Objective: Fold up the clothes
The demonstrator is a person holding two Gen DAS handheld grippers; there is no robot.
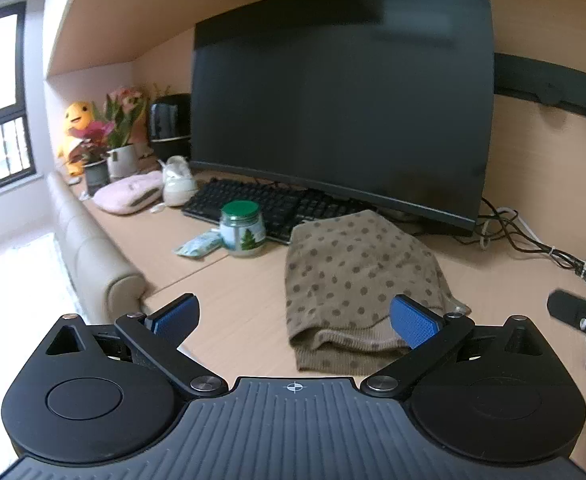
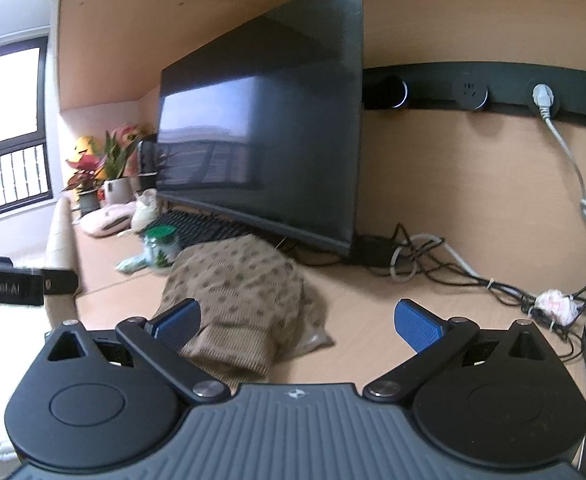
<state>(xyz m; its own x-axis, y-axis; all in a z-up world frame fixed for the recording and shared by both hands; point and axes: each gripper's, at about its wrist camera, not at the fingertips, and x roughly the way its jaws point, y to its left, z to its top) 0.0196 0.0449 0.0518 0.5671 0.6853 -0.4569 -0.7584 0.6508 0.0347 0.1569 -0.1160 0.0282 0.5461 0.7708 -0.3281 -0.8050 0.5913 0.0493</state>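
Both pairs of fingers hang spread and empty. Folded spotted garment lies on the surface just ahead; a careless nudge could undo its folds.

Left gripper and right gripper: black linkage arms, silver pivot screws, blue textured pads, ribbed grey housing with crosshair mark.
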